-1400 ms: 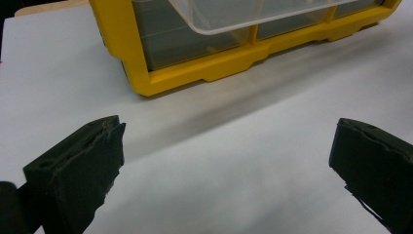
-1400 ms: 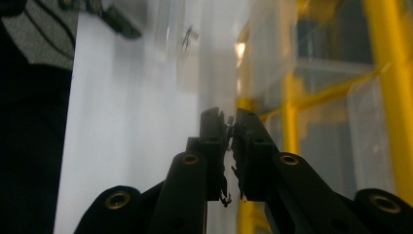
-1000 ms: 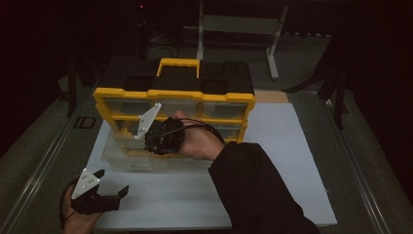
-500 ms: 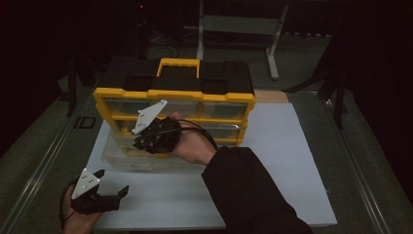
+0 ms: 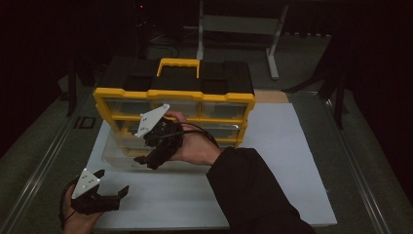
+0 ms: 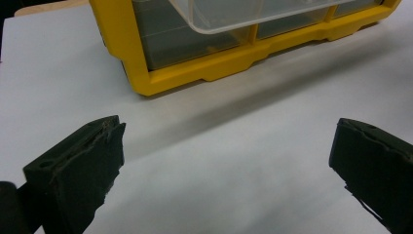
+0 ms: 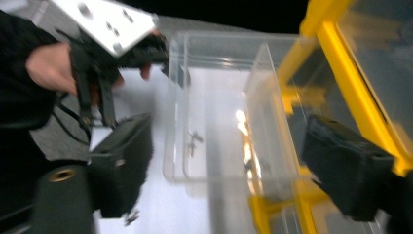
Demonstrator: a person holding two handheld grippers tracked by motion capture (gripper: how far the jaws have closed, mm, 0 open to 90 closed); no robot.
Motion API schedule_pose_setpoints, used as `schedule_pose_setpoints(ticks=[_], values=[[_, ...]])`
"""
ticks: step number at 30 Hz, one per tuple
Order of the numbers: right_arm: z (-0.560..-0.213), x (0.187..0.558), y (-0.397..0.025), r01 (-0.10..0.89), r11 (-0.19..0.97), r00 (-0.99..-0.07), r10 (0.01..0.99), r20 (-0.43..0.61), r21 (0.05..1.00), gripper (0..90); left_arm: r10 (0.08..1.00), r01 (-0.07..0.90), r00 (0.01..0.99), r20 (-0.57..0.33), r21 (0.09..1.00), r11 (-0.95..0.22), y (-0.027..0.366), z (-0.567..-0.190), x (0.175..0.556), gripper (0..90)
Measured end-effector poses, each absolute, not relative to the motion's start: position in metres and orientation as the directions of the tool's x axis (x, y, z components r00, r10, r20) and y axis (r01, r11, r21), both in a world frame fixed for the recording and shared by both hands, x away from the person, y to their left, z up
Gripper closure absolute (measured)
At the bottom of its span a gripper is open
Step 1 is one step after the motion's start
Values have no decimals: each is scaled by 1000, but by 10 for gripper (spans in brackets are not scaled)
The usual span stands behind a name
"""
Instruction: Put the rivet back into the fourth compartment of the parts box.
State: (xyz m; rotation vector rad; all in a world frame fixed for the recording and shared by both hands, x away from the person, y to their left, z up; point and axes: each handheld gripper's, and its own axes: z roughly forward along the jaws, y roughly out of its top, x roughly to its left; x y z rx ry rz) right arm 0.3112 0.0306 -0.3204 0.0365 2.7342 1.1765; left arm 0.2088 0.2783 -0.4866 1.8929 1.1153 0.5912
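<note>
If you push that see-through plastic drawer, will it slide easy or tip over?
The clear plastic drawer is pulled partway out of the yellow-framed organizer and looks thin and nearly empty, so it probably slides easily. Pulled further, it might sag or drop.

A yellow-framed, black-topped organizer (image 5: 175, 92) stands on the white mat, its clear lower-left drawer (image 5: 117, 155) pulled out, tiny dark bits (image 7: 195, 139) inside.

Drawer cabinet (image 5: 175, 97) on mat (image 5: 292, 161); pulled-out drawer (image 5: 119, 156) before it (contents seemingly small bits).
</note>
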Motion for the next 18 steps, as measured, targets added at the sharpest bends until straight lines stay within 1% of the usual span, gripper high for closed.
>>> schedule_pose_setpoints(ticks=[4,9,15,18], values=[[-329,308,18,-33,718,-981,109,-159,695,111,871,474,492,-17,844,-251,279,-487,209,0],[-349,304,-9,-5,762,-971,150,-184,648,111,873,474,488,-16,844,-250,278,-487,209,0],[-379,296,-53,71,775,-956,234,-180,628,111,876,473,483,-20,847,-241,279,-486,209,0],[-394,292,-86,126,745,-944,294,-153,655,126,876,474,482,-18,846,-244,279,-486,209,0]])
